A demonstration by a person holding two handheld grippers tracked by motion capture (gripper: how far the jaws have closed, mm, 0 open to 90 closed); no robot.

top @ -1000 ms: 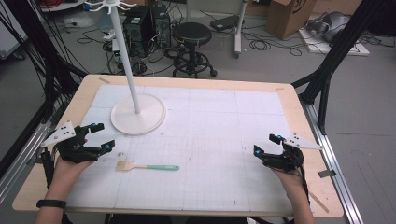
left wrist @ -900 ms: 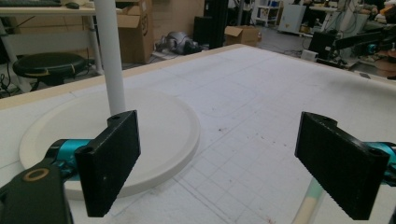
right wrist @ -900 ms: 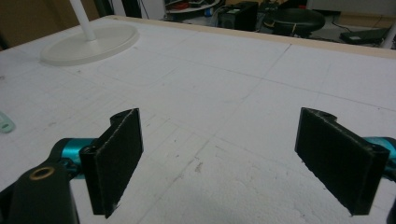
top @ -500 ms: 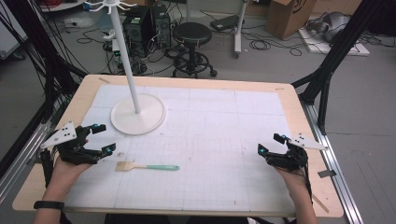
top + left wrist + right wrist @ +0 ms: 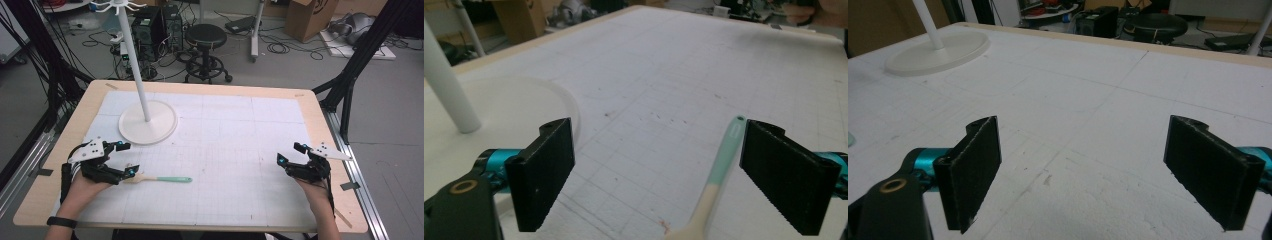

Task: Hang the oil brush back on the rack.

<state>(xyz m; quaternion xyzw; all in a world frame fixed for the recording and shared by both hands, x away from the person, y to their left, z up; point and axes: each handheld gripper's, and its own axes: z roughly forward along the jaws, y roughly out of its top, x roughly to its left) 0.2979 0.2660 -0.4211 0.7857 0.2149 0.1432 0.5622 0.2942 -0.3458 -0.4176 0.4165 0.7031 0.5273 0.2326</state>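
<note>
A small utensil [image 5: 165,179] with a mint-green handle and a pale cream end lies flat on the white mat near the front left. My left gripper [image 5: 128,159] is open at that pale end, low over the mat. In the left gripper view the handle [image 5: 724,155] runs between the jaws, close to the right one, and nothing grips it [image 5: 656,165]. My right gripper [image 5: 289,153] is open near the table's right edge. Bare mat lies between its jaws [image 5: 1083,170].
A white stand with a round base [image 5: 147,122] and a thin pole [image 5: 135,60] stands at the back left, just beyond my left gripper. Its base [image 5: 519,100] is close to the left jaw. The table's wooden rim [image 5: 320,125] frames the mat.
My left gripper has shifted a little to the right, so its jaws now straddle the utensil's pale end. The right gripper and the utensil have barely moved.
</note>
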